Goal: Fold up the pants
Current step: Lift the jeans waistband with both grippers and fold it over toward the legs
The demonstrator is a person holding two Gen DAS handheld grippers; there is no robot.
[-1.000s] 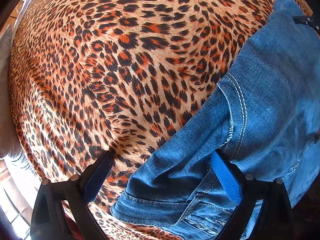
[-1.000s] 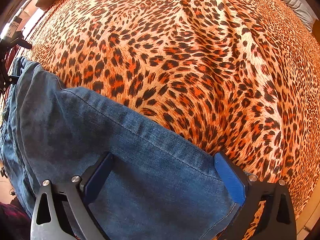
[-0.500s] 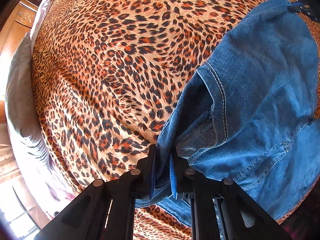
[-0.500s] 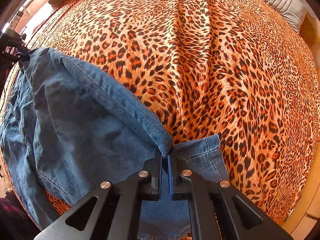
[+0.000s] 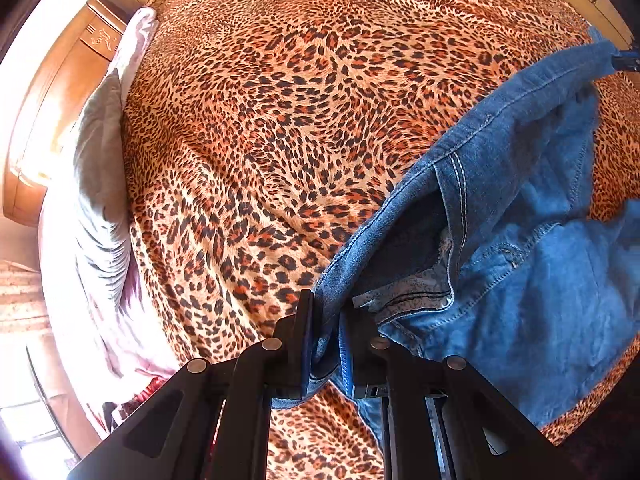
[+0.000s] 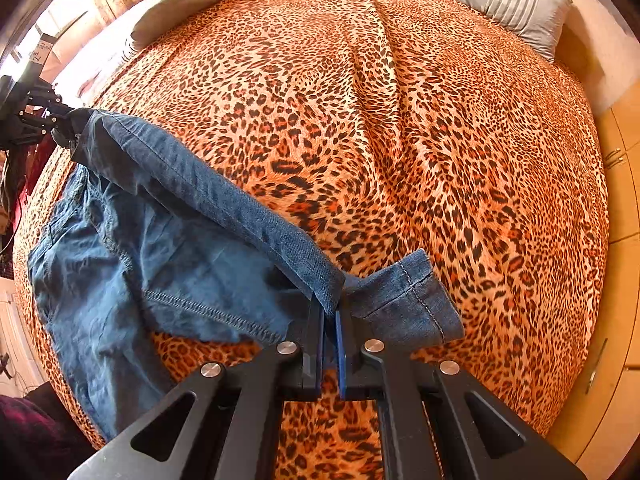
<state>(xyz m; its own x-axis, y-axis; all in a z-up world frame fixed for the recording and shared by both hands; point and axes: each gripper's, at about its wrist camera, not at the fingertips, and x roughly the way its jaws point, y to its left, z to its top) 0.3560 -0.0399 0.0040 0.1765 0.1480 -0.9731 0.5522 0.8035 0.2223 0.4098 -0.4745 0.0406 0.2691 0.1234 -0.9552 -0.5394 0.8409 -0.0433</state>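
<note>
Left gripper (image 5: pixel 326 328) at bottom centre of its frame, fingers clamped on the waistband end of the jeans (image 5: pixel 520 220), which stretch to the upper right above the leopard-print bedspread (image 5: pixel 260 120). Right gripper (image 6: pixel 329 320) at bottom centre, fingers pinched on the fabric near a leg hem, probably both legs together. Grey pillow (image 6: pixel 512 4) at upper right there.
</note>
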